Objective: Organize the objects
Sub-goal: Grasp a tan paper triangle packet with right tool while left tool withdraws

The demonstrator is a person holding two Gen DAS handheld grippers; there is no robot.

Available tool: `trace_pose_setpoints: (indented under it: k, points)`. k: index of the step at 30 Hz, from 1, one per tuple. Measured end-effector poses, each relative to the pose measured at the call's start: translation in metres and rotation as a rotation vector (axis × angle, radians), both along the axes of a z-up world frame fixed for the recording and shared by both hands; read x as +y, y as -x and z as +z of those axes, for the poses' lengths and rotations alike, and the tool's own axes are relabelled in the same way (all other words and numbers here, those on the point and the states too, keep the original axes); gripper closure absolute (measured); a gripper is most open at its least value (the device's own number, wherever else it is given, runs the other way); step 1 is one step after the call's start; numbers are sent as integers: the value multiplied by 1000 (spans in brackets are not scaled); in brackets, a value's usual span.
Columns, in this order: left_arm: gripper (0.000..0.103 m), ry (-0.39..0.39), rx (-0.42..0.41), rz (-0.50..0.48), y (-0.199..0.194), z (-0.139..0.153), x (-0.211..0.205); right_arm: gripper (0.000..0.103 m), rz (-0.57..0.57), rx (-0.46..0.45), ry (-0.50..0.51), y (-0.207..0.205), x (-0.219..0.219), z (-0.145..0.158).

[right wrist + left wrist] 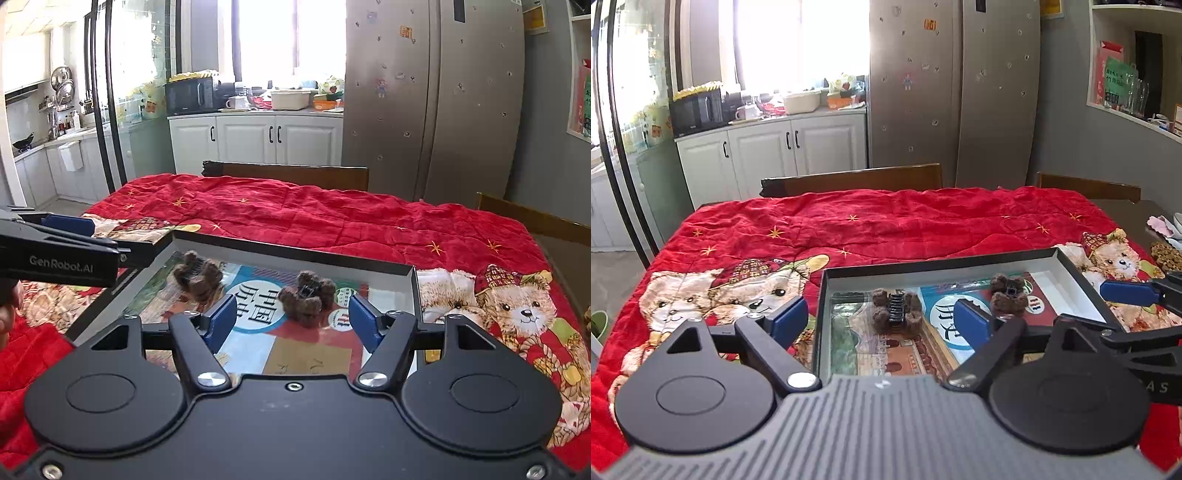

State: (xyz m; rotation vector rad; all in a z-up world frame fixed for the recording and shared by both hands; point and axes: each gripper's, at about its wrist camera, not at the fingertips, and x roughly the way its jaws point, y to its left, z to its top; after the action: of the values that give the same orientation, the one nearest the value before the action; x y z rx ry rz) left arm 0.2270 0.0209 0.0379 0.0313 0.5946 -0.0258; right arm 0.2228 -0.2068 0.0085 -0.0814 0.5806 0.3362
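Fuzzy brown plush hair claws with black plastic teeth, two of them, lie inside the shallow black-rimmed cardboard box lid (960,263) on the red teddy-bear quilt (886,225). In the left wrist view, one claw (895,308) sits left of centre and the other (1008,293) further right, both on the printed paper lining. They look light and soft outside with a stiff sprung core (my guess: pinch across the fuzzy lobes, not the teeth). The left gripper (881,317) hovers low over the lid's near edge, blue pads wide apart, holding nothing.

In the right wrist view, the right gripper (293,317) is likewise spread and empty, with the nearer claw (306,295) just ahead between its fingers; the other claw (197,273) lies toward the left gripper's arm.
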Motion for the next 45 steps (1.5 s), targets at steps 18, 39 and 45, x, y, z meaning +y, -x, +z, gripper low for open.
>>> trace_pose_setpoints:
  k: [18, 39, 45]
  points:
    - [11, -9, 5, -19, 76, -6, 7, 38, 79, -23, 44, 90, -7, 7]
    - [11, 30, 148, -94, 129, -68, 19, 42, 223, 45, 18, 181, 12, -33]
    - [15, 26, 170, -111, 135, -82, 16, 48, 224, 76, 17, 190, 18, -49]
